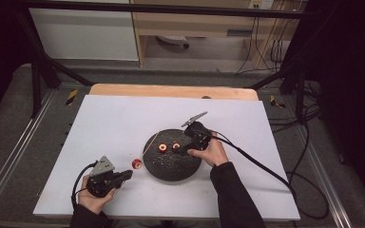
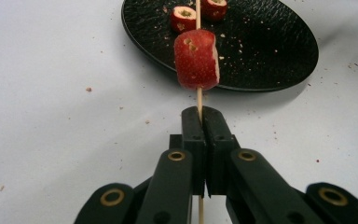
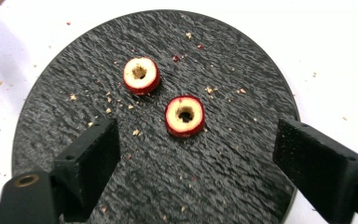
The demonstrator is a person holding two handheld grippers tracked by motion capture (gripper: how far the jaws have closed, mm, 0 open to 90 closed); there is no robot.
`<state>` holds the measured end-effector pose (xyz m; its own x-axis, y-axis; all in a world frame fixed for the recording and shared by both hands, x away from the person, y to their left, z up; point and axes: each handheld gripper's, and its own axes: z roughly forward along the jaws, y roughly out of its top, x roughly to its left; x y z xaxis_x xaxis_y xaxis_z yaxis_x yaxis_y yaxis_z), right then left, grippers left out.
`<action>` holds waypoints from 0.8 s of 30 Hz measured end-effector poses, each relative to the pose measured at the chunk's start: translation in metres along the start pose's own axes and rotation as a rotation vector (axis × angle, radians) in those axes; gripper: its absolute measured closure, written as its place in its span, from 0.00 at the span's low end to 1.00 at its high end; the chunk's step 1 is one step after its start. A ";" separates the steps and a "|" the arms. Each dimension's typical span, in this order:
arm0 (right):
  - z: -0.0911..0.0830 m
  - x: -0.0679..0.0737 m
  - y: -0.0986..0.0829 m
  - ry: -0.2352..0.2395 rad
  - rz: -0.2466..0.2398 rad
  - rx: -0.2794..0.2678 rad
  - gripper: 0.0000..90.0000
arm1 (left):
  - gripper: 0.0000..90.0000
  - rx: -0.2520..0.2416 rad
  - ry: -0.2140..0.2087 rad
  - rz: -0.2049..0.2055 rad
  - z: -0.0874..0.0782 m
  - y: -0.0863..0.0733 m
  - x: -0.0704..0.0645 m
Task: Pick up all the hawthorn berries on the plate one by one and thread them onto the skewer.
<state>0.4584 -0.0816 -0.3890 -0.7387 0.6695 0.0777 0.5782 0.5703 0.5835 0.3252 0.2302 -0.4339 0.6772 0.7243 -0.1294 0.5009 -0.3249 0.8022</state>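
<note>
My left gripper (image 2: 201, 115) is shut on a thin wooden skewer (image 2: 199, 97), low over the table left of the black plate (image 1: 173, 166). A red cored fruit piece (image 2: 196, 59) is threaded on the skewer just beyond the jaws. The skewer's far end reaches over the plate's left rim. My right gripper (image 3: 200, 154) hovers open over the plate (image 3: 242, 70). Two red fruit rings lie there, one (image 3: 184, 115) between the spread jaws and one (image 3: 141, 74) a little farther off.
The plate sits mid-table on a white sheet (image 1: 119, 123) and is dusted with crumbs. Cables trail from both grippers, the right one (image 1: 266, 168) across the table's right side. A dark frame and shelving (image 1: 190, 23) stand beyond the far edge.
</note>
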 end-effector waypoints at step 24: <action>0.039 -0.006 0.018 0.045 0.052 0.126 0.57 | 0.98 -0.004 -0.003 0.000 0.001 0.001 -0.001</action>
<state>0.4866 -0.0574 -0.4105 -0.7198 0.6792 0.1434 0.6530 0.5925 0.4717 0.3253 0.2287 -0.4336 0.6789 0.7225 -0.1309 0.4985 -0.3227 0.8046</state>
